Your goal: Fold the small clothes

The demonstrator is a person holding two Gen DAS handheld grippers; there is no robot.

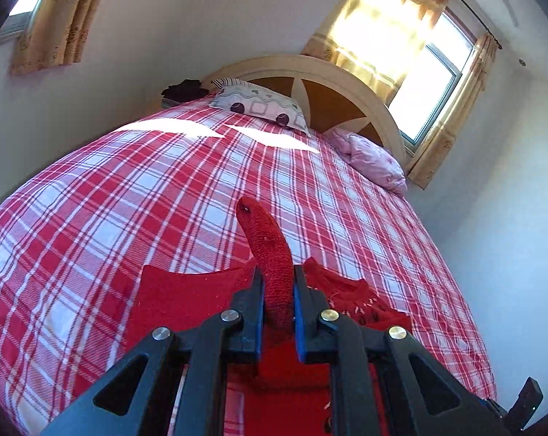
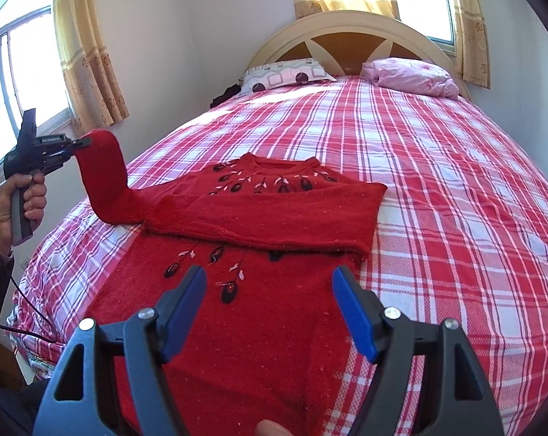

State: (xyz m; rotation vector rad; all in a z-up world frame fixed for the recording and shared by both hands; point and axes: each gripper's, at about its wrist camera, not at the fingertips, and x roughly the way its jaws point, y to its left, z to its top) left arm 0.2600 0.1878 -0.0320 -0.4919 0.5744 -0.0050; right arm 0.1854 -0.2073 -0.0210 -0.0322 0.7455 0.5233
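The right gripper (image 2: 268, 283) hangs over the foot end of the bed (image 2: 455, 189), its blue-padded jaws spread wide with nothing between them, above the lower body of a red sweater (image 2: 244, 327). The sweater lies flat on the plaid cover, hem toward the foot edge and collar toward the headboard (image 2: 350, 32), with black and white flowers stitched across its front. One sleeve (image 2: 274, 214) is folded across the chest. The other sleeve (image 2: 104, 178) rises off the bed's left edge, its cuff pinched in the left gripper (image 2: 84, 142), whose jaws are pressed together on the knit. A hand (image 2: 23, 196) grips that tool's handle beside the left edge. At the head end lie a patterned pillow (image 2: 284, 74) near the left corner and a pink pillow (image 2: 412, 76) near the right corner.
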